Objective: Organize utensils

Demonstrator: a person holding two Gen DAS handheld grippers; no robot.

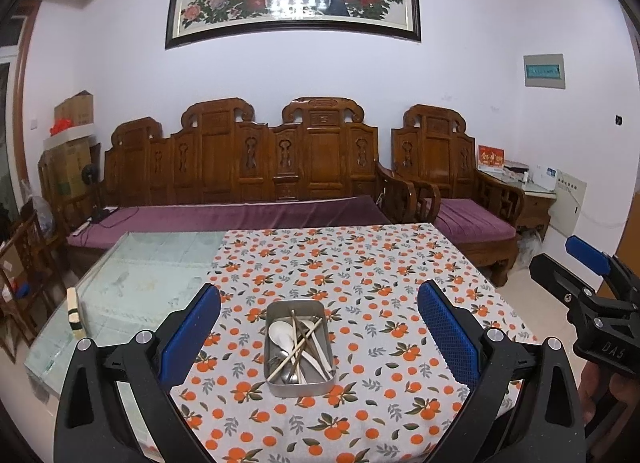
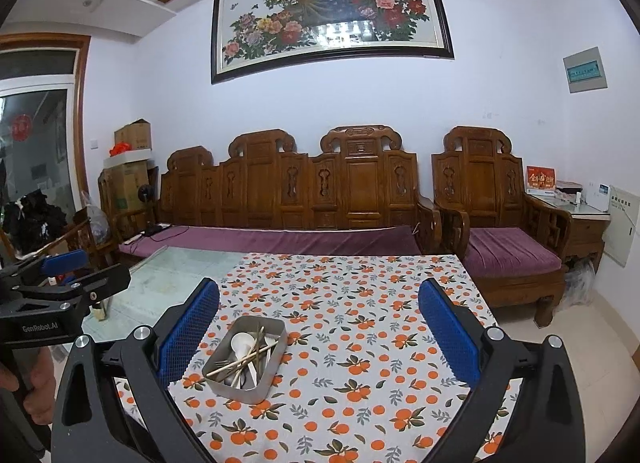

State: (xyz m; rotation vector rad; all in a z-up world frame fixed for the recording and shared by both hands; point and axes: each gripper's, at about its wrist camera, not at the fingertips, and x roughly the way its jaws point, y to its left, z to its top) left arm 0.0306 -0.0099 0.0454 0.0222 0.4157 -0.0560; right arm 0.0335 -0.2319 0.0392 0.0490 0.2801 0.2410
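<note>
Now both tools hover above the near edge of the surface, aimed forward and slightly down over its orange-print cloth. The left tool is released, its blue pads spread wide with nothing between them, and it frames the metal tray straight ahead. The right tool is likewise spread wide and empty, held level beside the left one; from its view the tray sits toward the left pad. A hand grips the left tool's handle at the left edge of the right wrist view. The tray rests on the cloth near the middle of the surface, toward its near edge, holding a white spoon, chopsticks lying crossed, and metal cutlery beneath them.
</note>
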